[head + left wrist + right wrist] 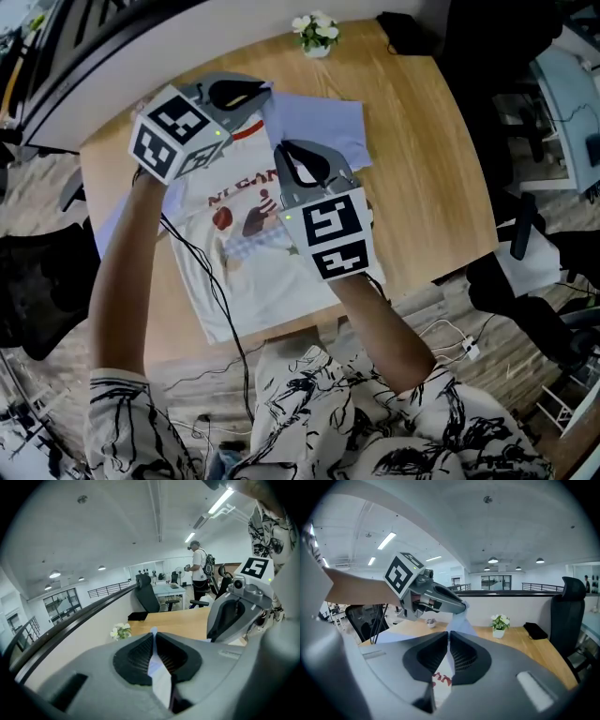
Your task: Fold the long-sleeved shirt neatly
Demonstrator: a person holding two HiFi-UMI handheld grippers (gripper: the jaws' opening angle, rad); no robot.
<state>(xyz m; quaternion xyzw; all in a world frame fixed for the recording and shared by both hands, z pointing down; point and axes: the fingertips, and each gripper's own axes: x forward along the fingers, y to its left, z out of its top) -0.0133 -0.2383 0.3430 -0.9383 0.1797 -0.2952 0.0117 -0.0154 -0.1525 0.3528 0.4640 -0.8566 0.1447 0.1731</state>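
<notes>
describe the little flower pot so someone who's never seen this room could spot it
Find the wooden table with the white shirt on it and look along its far edge. A small pot of white flowers stands there, left of a flat black pouch. Its white blooms over green leaves set it apart from that dark, flat neighbour.

The one print you can partly read is the red lettering across the chest of your shirt (246,281): in the head view it looks like "NI CAN", with your right gripper (286,150) covering the end. In the right gripper view, the red letters between its jaws are too cropped to read
</notes>
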